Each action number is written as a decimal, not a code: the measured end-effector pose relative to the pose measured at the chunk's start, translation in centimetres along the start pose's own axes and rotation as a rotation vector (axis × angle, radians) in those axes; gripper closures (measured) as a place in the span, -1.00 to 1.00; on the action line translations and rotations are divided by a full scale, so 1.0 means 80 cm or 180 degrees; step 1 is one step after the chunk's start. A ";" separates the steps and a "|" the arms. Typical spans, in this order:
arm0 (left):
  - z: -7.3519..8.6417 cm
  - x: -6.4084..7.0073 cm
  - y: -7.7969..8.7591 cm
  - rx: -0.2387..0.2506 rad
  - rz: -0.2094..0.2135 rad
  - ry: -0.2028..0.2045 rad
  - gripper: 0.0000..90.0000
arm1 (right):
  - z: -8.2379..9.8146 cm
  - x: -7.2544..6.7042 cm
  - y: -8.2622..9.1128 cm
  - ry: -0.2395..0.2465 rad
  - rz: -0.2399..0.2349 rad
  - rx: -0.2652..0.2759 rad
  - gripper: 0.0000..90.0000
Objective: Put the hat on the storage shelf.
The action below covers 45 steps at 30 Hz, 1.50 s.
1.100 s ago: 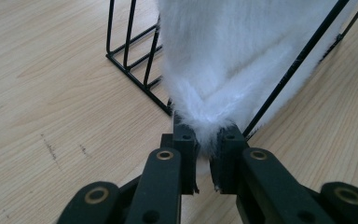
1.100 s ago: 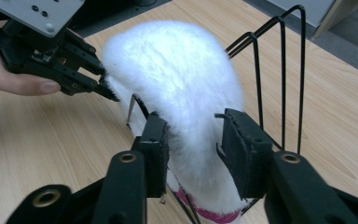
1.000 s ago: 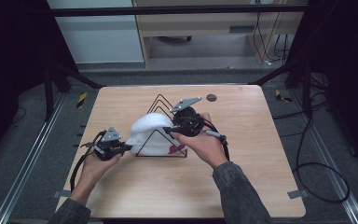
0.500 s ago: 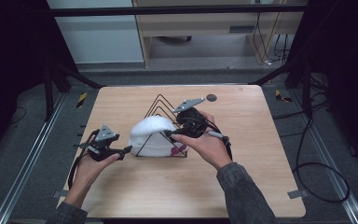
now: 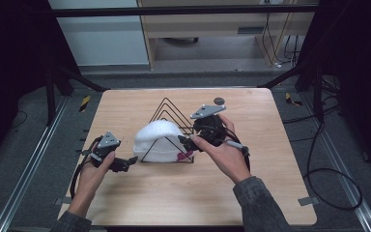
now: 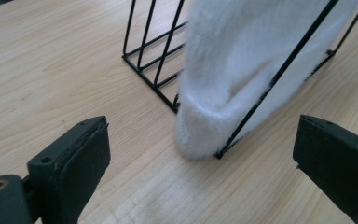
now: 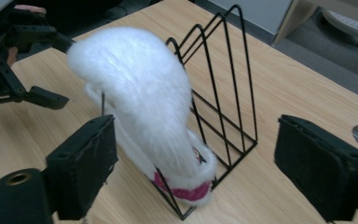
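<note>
A white fuzzy hat (image 5: 158, 137) with a pink patch at its brim hangs over a black wire rack (image 5: 173, 115) in the middle of the wooden table (image 5: 270, 159). My left gripper (image 5: 128, 163) sits just left of the hat, its jaws just opened wide, nothing between them. In the left gripper view the hat (image 6: 242, 70) and rack (image 6: 154, 56) lie ahead of the jaws. My right gripper (image 5: 187, 140) stands at the hat's right side, jaws also just opened, apart from the hat (image 7: 135, 79). The left gripper (image 7: 58, 70) shows beyond the rack (image 7: 228, 70).
A small dark round disc (image 5: 218, 101) lies near the table's far edge, behind the right hand. Bare wood stretches in front of the rack and to its right. Black frame posts and cables surround the table on the floor.
Both grippers have let go of the hat and opened. The left one has drawn back to the left, the right one has shifted slightly right. The hat stays draped on the rack.
</note>
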State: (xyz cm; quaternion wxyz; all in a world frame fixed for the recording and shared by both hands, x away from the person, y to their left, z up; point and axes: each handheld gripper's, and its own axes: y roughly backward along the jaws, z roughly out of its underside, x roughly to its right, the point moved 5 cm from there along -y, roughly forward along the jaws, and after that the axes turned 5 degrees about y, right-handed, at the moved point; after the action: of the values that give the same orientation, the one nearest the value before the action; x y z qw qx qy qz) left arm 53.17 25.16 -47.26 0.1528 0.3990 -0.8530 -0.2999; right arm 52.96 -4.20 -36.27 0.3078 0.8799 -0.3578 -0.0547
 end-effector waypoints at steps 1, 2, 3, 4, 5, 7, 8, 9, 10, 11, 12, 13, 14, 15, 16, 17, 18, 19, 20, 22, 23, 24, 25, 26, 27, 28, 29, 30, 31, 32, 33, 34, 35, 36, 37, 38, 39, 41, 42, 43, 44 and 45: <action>0.000 0.000 0.000 0.0000 0.0000 0.0000 -0.91 | 0.000 0.000 0.000 0.0000 0.0000 0.0000 -0.67; 0.000 0.000 0.001 -0.0001 -0.0018 -0.0003 -0.91 | 0.003 0.002 0.004 -0.0002 0.0031 -0.0007 -0.66; 0.000 -0.001 0.001 0.0000 -0.0033 0.0005 -0.91 | 0.007 0.005 0.007 0.0015 0.0062 -0.0025 -0.66; 0.001 -0.002 0.002 -0.0008 -0.0051 0.0012 -0.91 | 0.012 0.008 0.011 0.0035 0.0099 -0.0035 -0.66; 0.002 -0.003 0.002 -0.0021 -0.0078 0.0008 -0.91 | 0.017 0.011 0.016 0.0031 0.0136 -0.0034 -0.66; 0.004 -0.005 0.002 -0.0046 -0.0110 0.0008 -0.91 | 0.028 0.018 0.025 -0.0027 0.0176 0.0007 -0.66; 0.006 -0.008 0.001 -0.0052 -0.0138 0.0016 -0.91 | 0.034 0.022 0.030 -0.0044 0.0206 0.0044 -0.66; 0.008 -0.009 0.001 -0.0067 -0.0161 0.0021 -0.91 | 0.042 0.026 0.036 -0.0080 0.0237 0.0073 -0.66; 0.010 -0.010 0.000 -0.0085 -0.0164 0.0021 -0.90 | 0.050 0.030 0.040 -0.0112 0.0260 0.0093 -0.67; 0.012 -0.011 0.000 -0.0104 -0.0179 0.0015 -0.90 | 0.065 0.036 0.046 -0.0178 0.0296 0.0108 -0.67; 0.016 -0.013 -0.001 -0.0118 -0.0193 0.0014 -0.90 | 0.077 0.040 0.051 -0.0216 0.0330 0.0099 -0.67; 0.018 -0.014 -0.001 -0.0120 -0.0195 0.0012 -0.90 | 0.085 0.043 0.053 -0.0244 0.0348 0.0105 -0.67; 0.018 -0.014 -0.001 -0.0120 -0.0195 0.0012 -0.90 | 0.085 0.043 0.053 -0.0244 0.0348 0.0105 -0.67; 0.020 -0.015 -0.001 -0.0118 -0.0187 0.0024 -0.90 | 0.105 0.050 0.059 -0.0315 0.0403 0.0085 -0.67; 0.022 -0.016 -0.001 -0.0130 -0.0183 0.0028 -0.90 | 0.114 0.053 0.061 -0.0358 0.0431 0.0076 -0.67; 0.026 -0.018 -0.003 -0.0148 -0.0154 0.0042 -0.91 | 0.123 0.055 0.063 -0.0386 0.0447 0.0068 -0.67; 0.026 -0.018 -0.003 -0.0148 -0.0154 0.0042 -0.90 | 0.123 0.055 0.063 -0.0386 0.0447 0.0068 -0.67; 0.028 -0.020 -0.003 -0.0151 -0.0176 0.0041 -0.90 | 0.133 0.057 0.064 -0.0419 0.0457 0.0057 -0.67; 0.032 -0.023 -0.003 -0.0157 -0.0193 0.0046 -0.90 | 0.154 0.062 0.068 -0.0509 0.0495 0.0025 -0.67; 0.035 -0.026 -0.001 -0.0148 -0.0192 0.0091 -0.89 | 0.170 0.064 0.071 -0.0587 0.0529 0.0022 -0.65; 0.037 -0.027 0.000 -0.0143 -0.0202 0.0093 -0.89 | 0.179 0.064 0.072 -0.0625 0.0538 0.0013 -0.65; 0.037 -0.027 0.000 -0.0143 -0.0202 0.0093 -0.88 | 0.188 0.065 0.072 -0.0649 0.0540 -0.0009 -0.64; 0.039 -0.028 0.001 -0.0136 -0.0223 0.0101 -0.88 | 0.196 0.065 0.072 -0.0679 0.0539 -0.0037 -0.64; 0.044 -0.029 0.003 -0.0119 -0.0230 0.0112 -0.88 | 0.204 0.064 0.071 -0.0695 0.0522 -0.0086 -0.64; 0.046 -0.031 0.003 -0.0115 -0.0232 0.0133 -0.88 | 0.212 0.064 0.070 -0.0722 0.0513 -0.0134 -0.63; 0.049 -0.033 0.003 -0.0102 -0.0236 0.0160 -0.88 | 0.219 0.064 0.068 -0.0755 0.0501 -0.0164 -0.63; 0.049 -0.033 0.003 -0.0102 -0.0236 0.0160 -0.88 | 0.219 0.064 0.068 -0.0755 0.0501 -0.0164 -0.63; 0.052 -0.035 0.003 -0.0096 -0.0239 0.0187 -0.88 | 0.226 0.064 0.067 -0.0775 0.0489 -0.0198 -0.63; 0.059 -0.038 0.000 -0.0138 -0.0239 0.0217 -0.88 | 0.237 0.064 0.065 -0.0834 0.0500 -0.0242 -0.63; 0.059 -0.038 0.000 -0.0138 -0.0239 0.0217 -0.88 | 0.237 0.064 0.065 -0.0834 0.0500 -0.0242 -0.63; 0.063 -0.039 -0.005 -0.0218 -0.0251 0.0208 -0.88 | 0.248 0.066 0.063 -0.0902 0.0505 -0.0228 -0.61; 0.063 -0.039 -0.006 -0.0240 -0.0250 0.0173 -0.88 | 0.254 0.066 0.062 -0.0960 0.0488 -0.0226 -0.60; 0.064 -0.038 -0.007 -0.0246 -0.0243 0.0147 -0.88 | 0.260 0.066 0.059 -0.1014 0.0477 -0.0241 -0.60; 0.064 -0.037 -0.008 -0.0265 -0.0248 0.0128 -0.88 | 0.267 0.068 0.056 -0.1072 0.0467 -0.0270 -0.59; 0.064 -0.037 -0.008 -0.0265 -0.0248 0.0128 -0.88 | 0.273 0.069 0.052 -0.1108 0.0484 -0.0289 -0.59; 0.065 -0.038 -0.009 -0.0277 -0.0250 0.0117 -0.88 | 0.273 0.069 0.052 -0.1108 0.0484 -0.0289 -0.59; 0.066 -0.038 -0.010 -0.0285 -0.0240 0.0136 -0.88 | 0.278 0.070 0.048 -0.1167 0.0487 -0.0299 -0.59; 0.068 -0.041 -0.013 -0.0318 -0.0235 0.0170 -0.88 | 0.284 0.074 0.039 -0.1229 0.0510 -0.0329 -0.60; 0.069 -0.042 -0.015 -0.0328 -0.0224 0.0188 -0.88 | 0.284 0.077 0.033 -0.1234 0.0527 -0.0313 -0.60; 0.069 -0.042 -0.015 -0.0328 -0.0224 0.0188 -0.88 | 0.284 0.077 0.033 -0.1234 0.0527 -0.0313 -0.60; 0.069 -0.043 -0.016 -0.0309 -0.0198 0.0191 -0.88 | 0.284 0.079 0.030 -0.1246 0.0560 -0.0306 -0.60; 0.069 -0.044 -0.019 -0.0292 -0.0191 0.0225 -0.89 | 0.282 0.082 0.024 -0.1266 0.0584 -0.0298 -0.60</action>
State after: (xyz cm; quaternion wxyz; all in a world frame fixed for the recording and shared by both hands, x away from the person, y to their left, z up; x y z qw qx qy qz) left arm 53.49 29.27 -52.56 0.1919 0.4273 -0.8200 -0.3288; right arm 49.52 -20.97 -52.53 0.2753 0.8003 -0.4871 -0.2155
